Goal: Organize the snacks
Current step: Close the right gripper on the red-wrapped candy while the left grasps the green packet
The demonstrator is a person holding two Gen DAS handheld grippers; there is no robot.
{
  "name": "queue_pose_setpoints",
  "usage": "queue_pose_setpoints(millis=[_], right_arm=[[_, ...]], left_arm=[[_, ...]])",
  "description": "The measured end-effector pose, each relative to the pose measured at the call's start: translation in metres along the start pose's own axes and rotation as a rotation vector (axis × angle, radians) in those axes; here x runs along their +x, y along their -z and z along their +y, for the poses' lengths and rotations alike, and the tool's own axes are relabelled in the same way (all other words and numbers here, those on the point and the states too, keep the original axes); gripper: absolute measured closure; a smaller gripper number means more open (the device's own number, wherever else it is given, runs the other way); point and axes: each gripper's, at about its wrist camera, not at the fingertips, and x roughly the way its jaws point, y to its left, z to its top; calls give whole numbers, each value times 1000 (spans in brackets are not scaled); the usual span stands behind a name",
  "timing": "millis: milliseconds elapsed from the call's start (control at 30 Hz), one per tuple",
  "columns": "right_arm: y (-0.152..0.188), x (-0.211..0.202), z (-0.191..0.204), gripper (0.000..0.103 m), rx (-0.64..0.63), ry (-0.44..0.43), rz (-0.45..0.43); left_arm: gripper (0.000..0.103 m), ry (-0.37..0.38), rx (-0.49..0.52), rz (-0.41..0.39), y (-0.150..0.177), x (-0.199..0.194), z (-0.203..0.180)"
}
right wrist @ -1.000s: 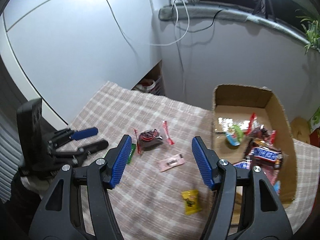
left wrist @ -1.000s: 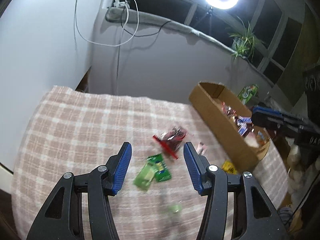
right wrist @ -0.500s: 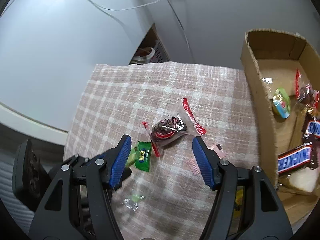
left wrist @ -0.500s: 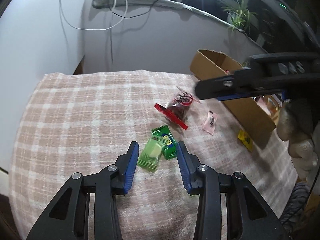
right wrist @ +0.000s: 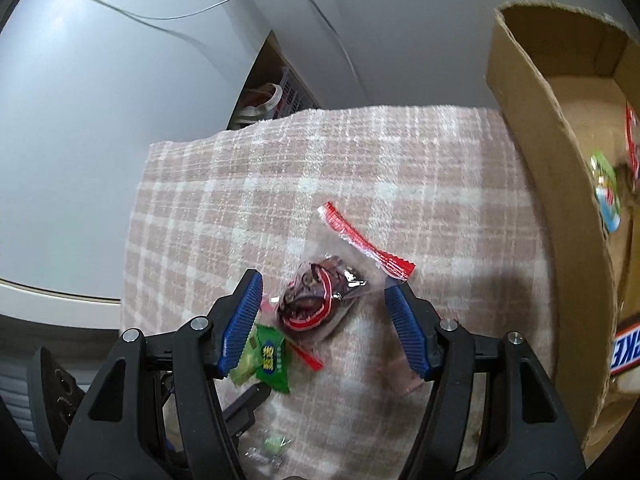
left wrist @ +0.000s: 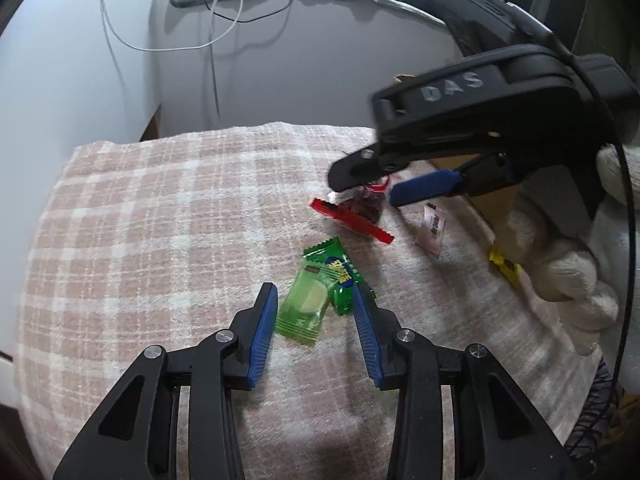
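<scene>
Two green snack packets lie side by side on the plaid cloth: a pale green one (left wrist: 303, 308) and a darker green one (left wrist: 335, 273). My left gripper (left wrist: 314, 300) is open, with its fingers straddling both packets close to the cloth. A clear packet with red ends and dark contents (right wrist: 318, 302) lies between the open fingers of my right gripper (right wrist: 324, 292); it also shows in the left wrist view (left wrist: 360, 212). The cardboard box (right wrist: 560, 152) holding several snacks stands to the right.
A pink sachet (left wrist: 433, 229) and a yellow candy (left wrist: 505, 266) lie near the box side. A small clear-wrapped green candy (right wrist: 272, 446) lies near the cloth's front. The cloth's (left wrist: 160, 220) left half is bare. A wall with cables stands behind.
Both grippers have come down closer to the cloth. The left now straddles the green packets; the right has moved over the red-ended packet.
</scene>
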Motion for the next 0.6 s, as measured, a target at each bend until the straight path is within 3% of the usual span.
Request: queue_pose_setpoints(millis=[167, 300, 367, 600], right_arm=[[-3, 8, 13, 41, -55, 43, -4], [0, 9, 13, 63, -71, 21, 5], [1, 8, 10, 64, -73, 7, 7], [13, -3, 9, 69, -126, 15, -41]], left_arm=[[67, -14, 17, 11, 0, 9, -4], [74, -31, 9, 2, 1, 11, -5], [81, -38, 8, 2, 2, 11, -5], [84, -42, -2, -11, 8, 4, -1]])
